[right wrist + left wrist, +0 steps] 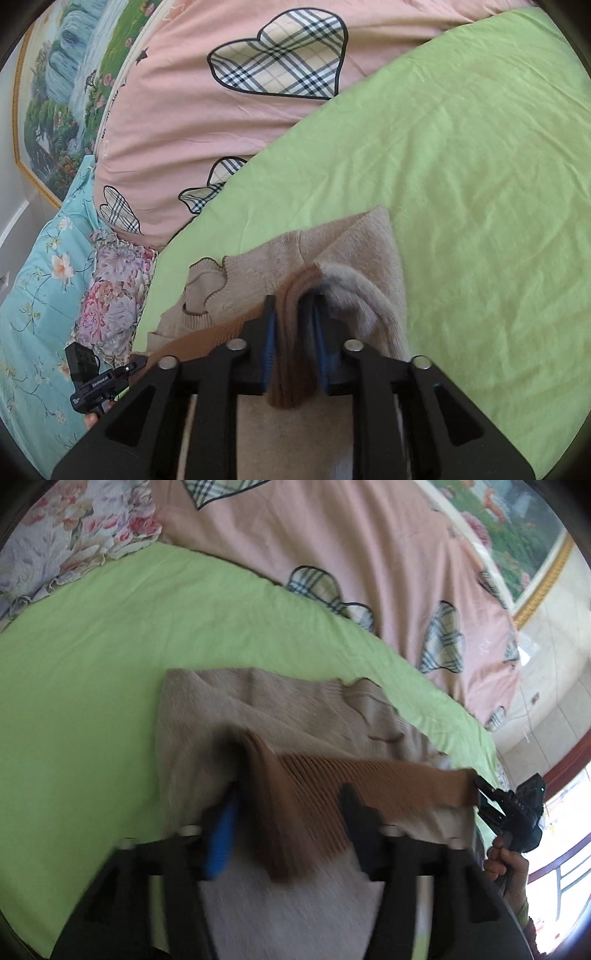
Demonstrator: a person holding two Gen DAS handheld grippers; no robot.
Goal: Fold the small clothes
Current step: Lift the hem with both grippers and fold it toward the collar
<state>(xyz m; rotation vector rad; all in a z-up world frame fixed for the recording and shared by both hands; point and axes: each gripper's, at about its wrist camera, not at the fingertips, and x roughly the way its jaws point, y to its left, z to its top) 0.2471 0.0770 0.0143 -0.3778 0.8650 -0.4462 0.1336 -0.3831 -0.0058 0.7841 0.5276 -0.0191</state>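
A: Nearest, on the left?

B: Left gripper (290, 794), fingers set fairly wide yet seemingly clamped on a thick bunch of the ribbed hem (388, 779). Blurred, so judged only from the taut cloth.

A: And the right?

B: Right gripper (291, 306), fingers pressed in on the other end of that brown hem, folds of it packed between the blue pads.

A: Why held like that?

B: Probably to lift the bottom edge as one straight line, stretched between both grips, ready to carry over toward the collar. Keeps the fold square and stops the knit sagging in the middle.

A: Where does the garment lie?

B: Beige sweater (258, 709), body flat just beyond the fingers, collar at the far right end, hem raised off it. Rests on the green sheet (92, 683) of a bed, with bare sheet all round.

A: Farther out?

B: Pink quilt (177, 129) with plaid hearts heaped along the far side. Floral pillow (74, 528) at the far left in the left view, a pale blue flowered cover (37, 277) beside it. Beyond, a gold-framed landscape painting (55, 110) on the wall.
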